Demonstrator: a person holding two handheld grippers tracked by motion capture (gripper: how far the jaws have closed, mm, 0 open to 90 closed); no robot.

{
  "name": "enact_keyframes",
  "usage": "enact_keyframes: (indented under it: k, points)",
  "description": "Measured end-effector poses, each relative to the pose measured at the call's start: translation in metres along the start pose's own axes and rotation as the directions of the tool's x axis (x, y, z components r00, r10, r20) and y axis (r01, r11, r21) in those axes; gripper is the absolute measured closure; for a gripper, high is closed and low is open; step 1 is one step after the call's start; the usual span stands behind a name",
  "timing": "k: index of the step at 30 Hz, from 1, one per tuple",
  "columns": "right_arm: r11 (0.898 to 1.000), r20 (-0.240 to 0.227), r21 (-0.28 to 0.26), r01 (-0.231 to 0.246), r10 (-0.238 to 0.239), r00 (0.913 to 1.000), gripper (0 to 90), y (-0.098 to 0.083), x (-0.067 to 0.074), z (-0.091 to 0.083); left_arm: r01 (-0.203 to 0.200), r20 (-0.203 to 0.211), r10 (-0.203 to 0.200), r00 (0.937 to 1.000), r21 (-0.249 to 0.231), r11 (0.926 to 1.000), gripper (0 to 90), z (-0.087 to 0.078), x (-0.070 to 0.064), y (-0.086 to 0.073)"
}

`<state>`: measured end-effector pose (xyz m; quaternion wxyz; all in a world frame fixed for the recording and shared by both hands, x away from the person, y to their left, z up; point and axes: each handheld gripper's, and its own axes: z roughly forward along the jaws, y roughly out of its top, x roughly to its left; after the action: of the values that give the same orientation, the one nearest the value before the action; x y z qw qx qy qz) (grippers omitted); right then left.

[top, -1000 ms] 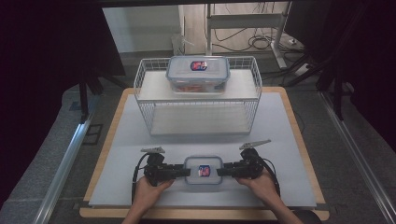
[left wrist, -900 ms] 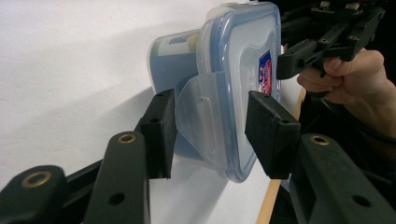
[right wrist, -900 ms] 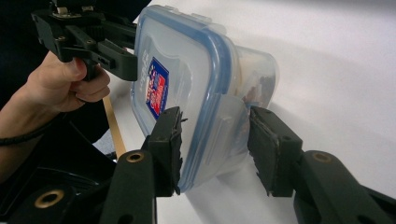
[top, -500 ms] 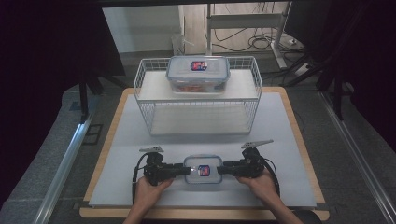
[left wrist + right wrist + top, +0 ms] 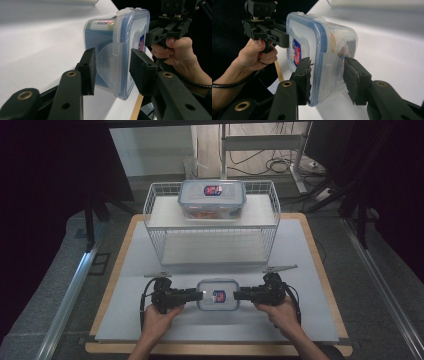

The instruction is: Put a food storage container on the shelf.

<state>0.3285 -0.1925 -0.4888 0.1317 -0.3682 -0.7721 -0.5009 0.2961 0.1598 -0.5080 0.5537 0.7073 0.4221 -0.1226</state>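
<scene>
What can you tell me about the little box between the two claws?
The little box is clear plastic with rounded corners, a blue-rimmed lid with a red-and-blue sticker, and a flap at each end. It lies flat, lid shut, on the white table. The left claw and right claw each straddle a flap.

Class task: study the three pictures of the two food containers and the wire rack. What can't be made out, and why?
- Near container, high view: label print too small to read.
- Its contents, left gripper view: blurred by the cloudy wall.
- Rack container, high view: the contents are too small to identify.
- Left gripper and right gripper: jaws straddle the end flaps; whether they press is unclear.
</scene>
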Motion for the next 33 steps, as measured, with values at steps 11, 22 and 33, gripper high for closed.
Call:
enact_keyframes:
  k: [11, 22, 33]
  points:
    - [0.997, 0.004, -0.062, 0.035, -0.035, 0.9994, 58.4, 0.035, 0.016, -0.013, -0.072, -0.023, 0.071, 0.9972, -0.035, 0.9968, 57.4, -0.016, -0.019, 0.041]
    - [0.987, 0.013, -0.123, 0.099, -0.098, 0.9951, 58.4, 0.091, 0.038, -0.036, -0.145, -0.042, 0.142, 0.9890, -0.074, 0.9867, 57.4, -0.035, -0.047, 0.100]
    - [0.978, 0.018, -0.170, 0.120, -0.118, 0.9928, 58.3, 0.144, 0.056, -0.050, -0.168, -0.059, 0.162, 0.9849, -0.109, 0.9798, 57.3, -0.054, -0.065, 0.154]
